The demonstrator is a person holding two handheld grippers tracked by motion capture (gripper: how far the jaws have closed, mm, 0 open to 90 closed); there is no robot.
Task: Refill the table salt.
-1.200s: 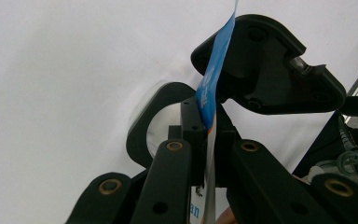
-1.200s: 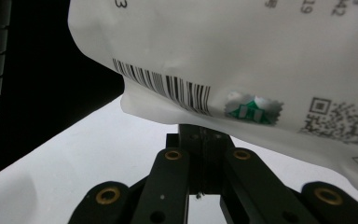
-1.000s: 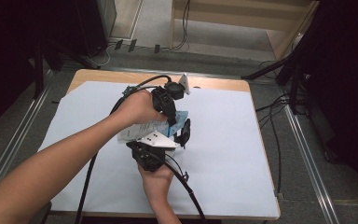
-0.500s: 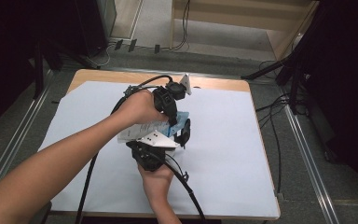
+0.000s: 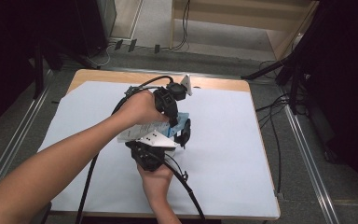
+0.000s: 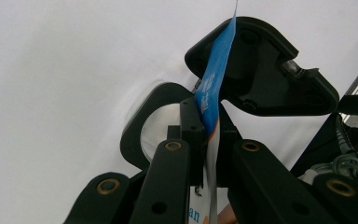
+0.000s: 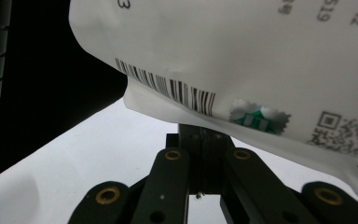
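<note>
You pinch the packet [image 5: 168, 126] with both the left gripper [image 5: 173, 122] and right gripper [image 5: 185, 138], ready to tear it.

White and blue printed packet [image 5: 161, 129], barcode on back, held above the table

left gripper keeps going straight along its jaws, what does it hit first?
Probably the right gripper: it sits just past the left gripper, whose jaws are shut on the blue-and-white packet. The white table cover lies behind; depth is unclear.
</note>
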